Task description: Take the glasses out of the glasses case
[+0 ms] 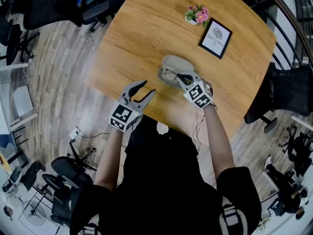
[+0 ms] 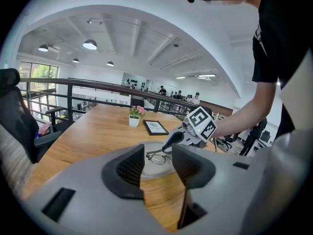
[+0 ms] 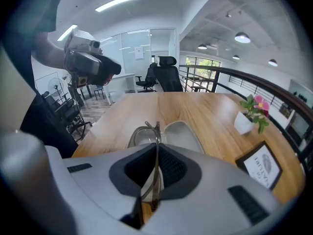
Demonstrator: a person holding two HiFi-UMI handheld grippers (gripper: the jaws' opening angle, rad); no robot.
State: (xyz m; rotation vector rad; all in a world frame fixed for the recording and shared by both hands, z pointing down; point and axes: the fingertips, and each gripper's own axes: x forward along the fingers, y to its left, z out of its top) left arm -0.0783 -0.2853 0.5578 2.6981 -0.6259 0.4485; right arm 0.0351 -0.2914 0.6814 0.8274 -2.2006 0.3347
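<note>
The head view looks steeply down at the desk (image 1: 146, 28). Both gripper views skim low across it from opposite sides, sharing the glasses case (image 1: 177, 64).

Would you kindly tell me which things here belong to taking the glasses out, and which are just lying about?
Part of the job:
- thin dark-framed glasses, pinched in the right claw
- open grey oval glasses case

Just lying about:
- pink flowers in a small white pot
- black-framed printed card
- black office chair
</note>
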